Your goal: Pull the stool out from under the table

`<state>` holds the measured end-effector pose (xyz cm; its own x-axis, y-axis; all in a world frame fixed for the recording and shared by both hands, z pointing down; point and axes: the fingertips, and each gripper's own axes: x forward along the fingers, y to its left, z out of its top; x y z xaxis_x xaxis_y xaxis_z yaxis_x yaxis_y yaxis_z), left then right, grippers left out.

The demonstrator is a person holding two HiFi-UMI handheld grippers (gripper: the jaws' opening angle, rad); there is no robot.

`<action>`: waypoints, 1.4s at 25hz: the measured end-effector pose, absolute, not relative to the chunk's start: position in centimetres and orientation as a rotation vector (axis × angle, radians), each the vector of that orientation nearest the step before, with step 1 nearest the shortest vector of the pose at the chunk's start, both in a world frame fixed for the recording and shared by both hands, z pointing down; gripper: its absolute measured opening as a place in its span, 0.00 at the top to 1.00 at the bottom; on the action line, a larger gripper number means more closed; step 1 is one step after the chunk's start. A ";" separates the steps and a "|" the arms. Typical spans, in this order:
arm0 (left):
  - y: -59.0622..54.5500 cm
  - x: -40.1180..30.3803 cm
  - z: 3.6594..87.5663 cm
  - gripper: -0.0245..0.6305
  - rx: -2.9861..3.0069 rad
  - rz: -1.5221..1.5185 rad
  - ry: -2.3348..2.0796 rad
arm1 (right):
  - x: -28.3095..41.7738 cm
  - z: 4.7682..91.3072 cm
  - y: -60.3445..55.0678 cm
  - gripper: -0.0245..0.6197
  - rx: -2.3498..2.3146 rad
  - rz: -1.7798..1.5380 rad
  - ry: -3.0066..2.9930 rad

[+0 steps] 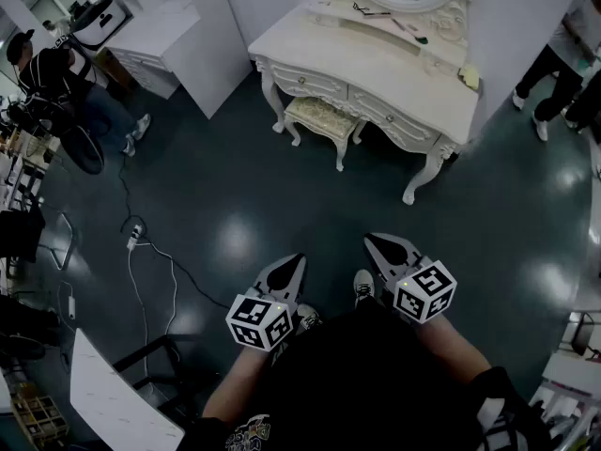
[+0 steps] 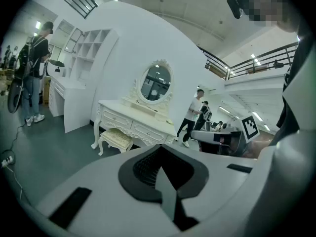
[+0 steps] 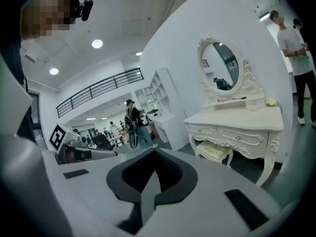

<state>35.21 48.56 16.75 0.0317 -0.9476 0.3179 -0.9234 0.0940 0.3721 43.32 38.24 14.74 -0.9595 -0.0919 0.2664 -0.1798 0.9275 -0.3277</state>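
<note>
A cream stool with a padded seat stands tucked under the front of a white carved dressing table, across the dark floor from me. Both grippers are held close to my body, well short of the stool. The left gripper is shut with nothing in it, and so is the right gripper. In the left gripper view the stool sits under the table, far beyond the closed left gripper. The right gripper view shows the stool under the table, past the closed right gripper.
A cable and power strip lie on the floor to the left. A white cabinet stands left of the table. One person stands at far left and others at far right. A white board is near my left side.
</note>
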 end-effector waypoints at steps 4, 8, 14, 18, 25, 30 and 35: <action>48.7 35.4 16.8 0.96 1.830 -0.067 -1.891 | 43.5 14.9 38.3 0.92 0.212 0.518 -2.833; 48.6 35.3 16.8 0.96 1.831 -0.068 -1.889 | 43.4 15.0 38.4 0.92 0.209 0.519 -2.830; 48.7 35.3 16.7 0.96 1.829 -0.070 -1.891 | 43.4 14.8 38.4 0.92 0.208 0.520 -2.832; 48.8 35.7 16.6 0.96 1.838 -0.069 -1.884 | 43.7 14.6 38.3 0.92 0.207 0.557 -2.855; 48.8 36.2 16.7 0.96 1.843 -0.045 -1.875 | 44.0 14.8 38.5 0.92 0.195 0.549 -2.848; 48.4 36.6 16.6 0.96 1.849 -0.031 -1.872 | 44.4 14.9 38.1 0.92 0.193 0.565 -2.849; 47.2 37.0 16.6 0.96 1.848 -0.019 -1.876 | 44.9 14.6 36.4 0.92 0.196 0.607 -2.870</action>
<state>36.99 47.22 16.60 0.0492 -0.9402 0.3370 -0.9331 0.0771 0.3513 44.86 36.42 14.55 -0.9709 -0.0874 0.2232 -0.1702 0.9069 -0.3855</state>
